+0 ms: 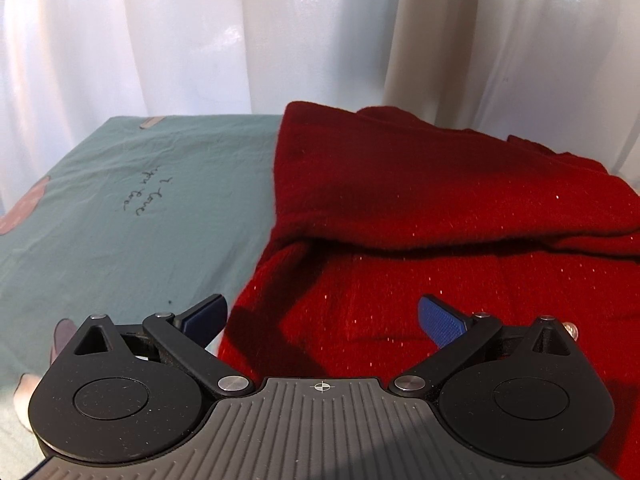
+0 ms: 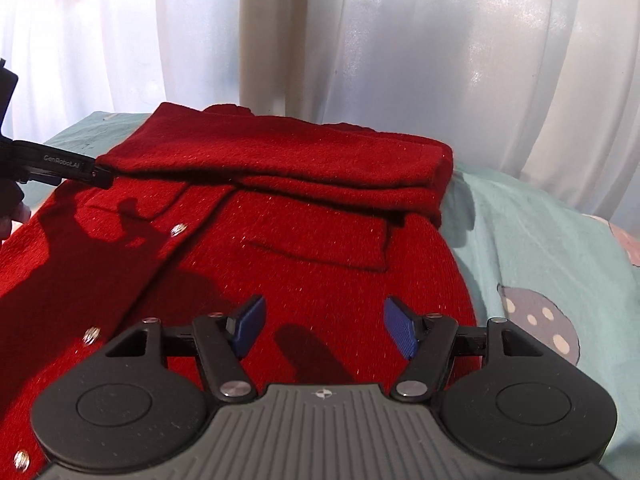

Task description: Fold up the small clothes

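A red knitted cardigan lies flat on a teal bed sheet. Its far part is folded toward me into a thick band across the body. Silver buttons run along the front placket, and a pocket shows below the band. My left gripper hovers open over the cardigan's left edge, nothing between its blue pads. My right gripper stands open above the cardigan's near right part, also holding nothing. In the right wrist view a black finger of the left gripper reaches to the band's left corner.
White sheer curtains hang just behind the bed. The sheet carries handwriting-style print on the left and a spotted mushroom print on the right. A person's fingers show beside the left gripper.
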A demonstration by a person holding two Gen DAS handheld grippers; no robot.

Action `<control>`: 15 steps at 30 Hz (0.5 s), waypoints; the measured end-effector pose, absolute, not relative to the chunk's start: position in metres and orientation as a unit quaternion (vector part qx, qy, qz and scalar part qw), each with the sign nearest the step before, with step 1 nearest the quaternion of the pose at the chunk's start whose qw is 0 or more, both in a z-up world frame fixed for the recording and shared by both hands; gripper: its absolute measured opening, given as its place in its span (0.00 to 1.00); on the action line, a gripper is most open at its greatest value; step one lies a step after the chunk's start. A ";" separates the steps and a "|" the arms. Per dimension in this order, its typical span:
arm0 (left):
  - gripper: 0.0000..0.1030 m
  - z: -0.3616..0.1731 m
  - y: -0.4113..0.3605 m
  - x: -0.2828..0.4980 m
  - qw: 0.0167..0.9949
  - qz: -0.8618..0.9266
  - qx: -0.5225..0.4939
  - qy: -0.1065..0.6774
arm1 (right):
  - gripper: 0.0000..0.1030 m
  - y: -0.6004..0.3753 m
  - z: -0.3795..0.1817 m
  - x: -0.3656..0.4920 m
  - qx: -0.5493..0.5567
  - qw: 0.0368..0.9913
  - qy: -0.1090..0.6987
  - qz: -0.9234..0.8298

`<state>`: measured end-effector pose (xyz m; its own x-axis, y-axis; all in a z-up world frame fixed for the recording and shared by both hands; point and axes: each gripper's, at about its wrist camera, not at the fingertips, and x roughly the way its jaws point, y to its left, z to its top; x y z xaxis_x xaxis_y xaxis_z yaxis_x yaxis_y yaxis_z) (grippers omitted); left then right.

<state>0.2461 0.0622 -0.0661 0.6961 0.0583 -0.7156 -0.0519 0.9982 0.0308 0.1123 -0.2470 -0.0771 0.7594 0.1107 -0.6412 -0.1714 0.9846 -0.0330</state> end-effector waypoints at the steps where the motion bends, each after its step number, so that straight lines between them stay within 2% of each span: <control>1: 1.00 -0.066 0.061 0.239 0.918 0.030 0.007 0.395 | 0.61 -0.247 -0.077 0.103 -0.044 0.935 0.342 0.077; 2: 1.00 -0.066 0.061 0.233 0.915 0.029 0.008 0.402 | 0.53 -0.248 -0.077 0.096 -0.042 0.934 0.347 0.080; 4: 1.00 -0.063 0.066 0.213 0.911 0.019 0.003 0.413 | 0.46 -0.252 -0.077 0.080 -0.035 0.927 0.364 0.083; 13: 1.00 -0.056 0.115 0.109 0.880 0.014 -0.033 0.473 | 0.45 -0.323 -0.073 0.000 0.093 0.905 0.415 0.031; 15: 1.00 -0.057 0.123 0.098 0.875 0.018 -0.038 0.482 | 0.40 -0.337 -0.074 -0.012 0.124 0.901 0.416 0.027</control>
